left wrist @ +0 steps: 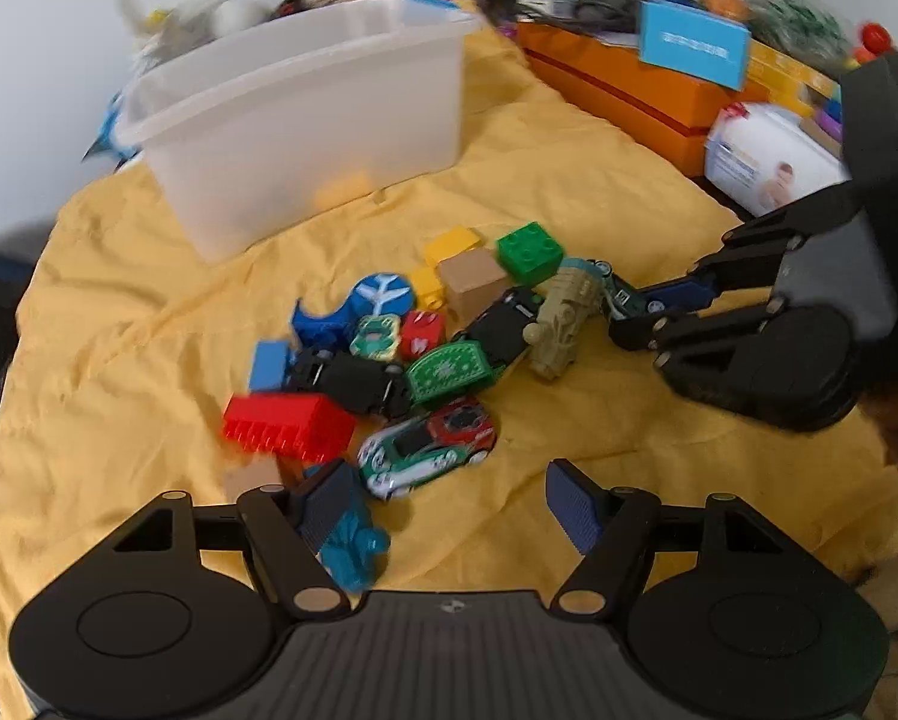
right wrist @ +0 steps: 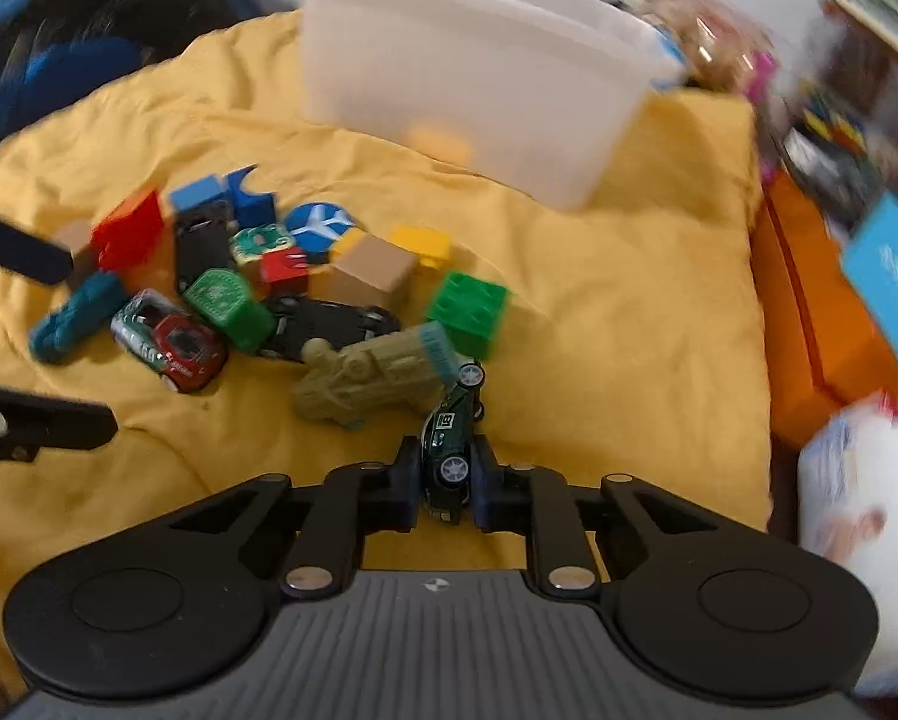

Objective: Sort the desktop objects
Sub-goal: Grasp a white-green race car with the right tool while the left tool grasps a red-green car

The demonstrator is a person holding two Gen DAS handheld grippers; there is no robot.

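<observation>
One dark-green numbered toy car (right wrist: 449,450)

The left gripper (left wrist: 449,498) is seen from its own wrist view with its two fingers (left wrist: 329,501) spread wide apart; nothing is pressed between the pads. It is pitched steeply downward.

The right gripper (right wrist: 447,480) is likewise pitched downward. Its fingers (right wrist: 404,477) are drawn close together and are clamped on the sides of a small dark green toy car (right wrist: 449,444), which is held nose-out between the pads. In the left wrist view the right gripper (left wrist: 619,312) is seen entering from the right edge, linkage arms folded inward, fingertips meeting at the car (left wrist: 613,294).
</observation>
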